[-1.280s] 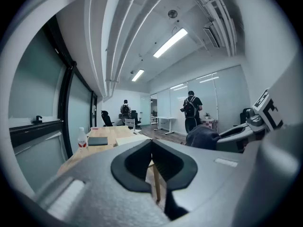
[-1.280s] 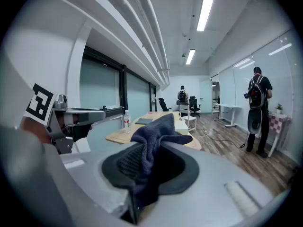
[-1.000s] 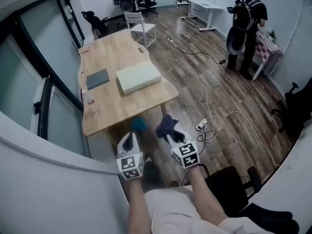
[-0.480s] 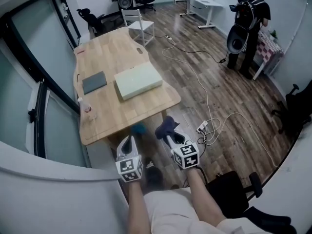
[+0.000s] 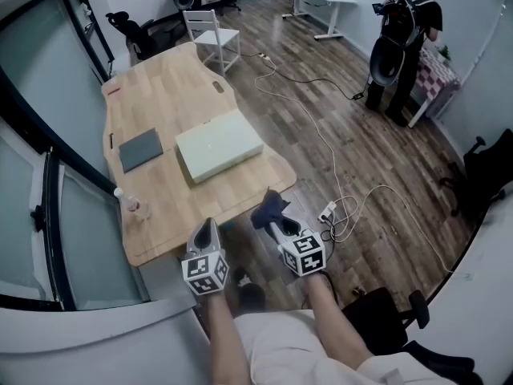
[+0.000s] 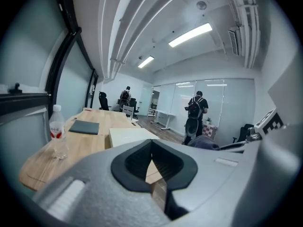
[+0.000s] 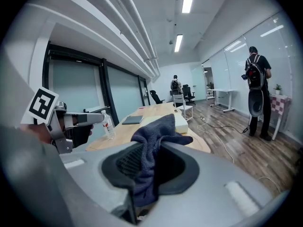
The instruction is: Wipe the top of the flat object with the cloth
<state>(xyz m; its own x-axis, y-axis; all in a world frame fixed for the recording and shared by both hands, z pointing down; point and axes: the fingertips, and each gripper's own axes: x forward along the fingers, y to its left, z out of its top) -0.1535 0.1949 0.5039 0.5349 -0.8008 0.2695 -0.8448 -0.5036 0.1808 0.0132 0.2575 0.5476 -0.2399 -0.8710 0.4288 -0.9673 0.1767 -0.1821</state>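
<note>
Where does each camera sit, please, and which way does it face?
Head view: on the person's head, looking steeply down at the wooden table; forearms, left gripper and right gripper show.
Left gripper view: on that gripper, facing along its shut jaws over the table, water bottle at left.
Right gripper view: on that gripper, facing along jaws shut on the dark cloth; left gripper shows.
Both gripper views share the pale flat block.
</note>
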